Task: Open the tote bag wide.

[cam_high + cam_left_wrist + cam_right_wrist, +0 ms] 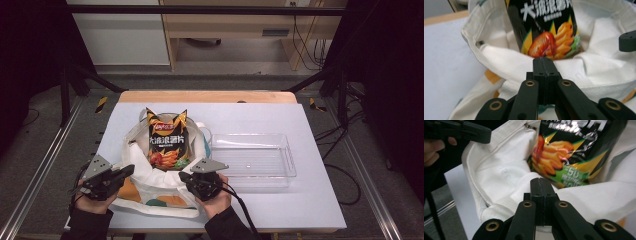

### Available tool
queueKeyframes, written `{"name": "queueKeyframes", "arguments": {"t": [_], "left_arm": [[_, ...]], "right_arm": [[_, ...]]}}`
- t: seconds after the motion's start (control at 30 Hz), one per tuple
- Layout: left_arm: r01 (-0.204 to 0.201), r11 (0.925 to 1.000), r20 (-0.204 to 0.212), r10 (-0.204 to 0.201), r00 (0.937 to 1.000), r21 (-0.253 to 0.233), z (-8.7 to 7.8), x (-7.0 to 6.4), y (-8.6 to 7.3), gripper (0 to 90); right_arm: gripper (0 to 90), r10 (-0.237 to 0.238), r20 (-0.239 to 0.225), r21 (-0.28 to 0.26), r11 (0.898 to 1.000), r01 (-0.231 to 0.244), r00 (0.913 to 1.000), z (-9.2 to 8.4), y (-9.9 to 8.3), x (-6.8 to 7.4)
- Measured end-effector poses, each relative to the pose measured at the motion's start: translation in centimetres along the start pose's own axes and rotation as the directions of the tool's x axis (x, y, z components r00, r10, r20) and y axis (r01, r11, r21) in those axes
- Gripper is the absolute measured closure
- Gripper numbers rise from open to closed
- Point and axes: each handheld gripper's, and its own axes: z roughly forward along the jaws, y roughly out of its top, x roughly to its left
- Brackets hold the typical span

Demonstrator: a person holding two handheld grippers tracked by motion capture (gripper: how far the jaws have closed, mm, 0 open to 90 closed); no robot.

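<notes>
High view: chip bag [167, 142] lies half inside the mouth of a white tote bag [150, 185], its top corners sticking out beyond the opening, on the far side of both tongs. The left tongs [127, 171] sit at the tote's near-left rim, the right tongs [183, 176] at its near-right rim, the chip bag between and just past them.

Left gripper view: jaws pressed together, tips at the cloth fold just in front of the chip bag [546, 30]; whether a pinch of fabric sits between them cannot be told. Right gripper view: jaws likewise together at the tote's edge [584, 195], the same doubt about fabric.

Judged step: working the chip bag in or out through the tote's mouth. To do it well, each tongs should take the hem, not the loose panel, and spread the opening wide and level so the packet slides free. Squeezing the packet itself risks crushing the contents.

Materials: chip bag is glossy black foil, puffed, slippery, with crimped ends. Tote is soft woven canvas, limp, creasing readily, with orange and green patches. Right of the right tongs stands a clear rigid plastic tray [287, 150], rectangular, empty. The bench [310, 200] has a smooth pale matte top.
</notes>
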Motion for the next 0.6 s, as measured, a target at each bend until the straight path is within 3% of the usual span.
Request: {"name": "queueKeyframes", "arguments": {"t": [0.27, 0.6], "left_arm": [[-0.006, 0.9960, -0.003, 0.007, 1.0000, 0.089, 1.4, 0.0, -2.1, 89.8], [-0.043, 0.9848, -0.019, 0.046, 0.9987, 0.168, 2.9, -0.1, -3.3, 89.7]], "right_arm": [[90.0, 0.026, 0.004, 0.033, 0.999, -0.026, 0.9997, 0.8, -1.9, 0.1], [90.0, 0.059, 0.013, 0.062, 0.996, -0.060, 0.9982, 1.6, -3.9, -0.2]]}}
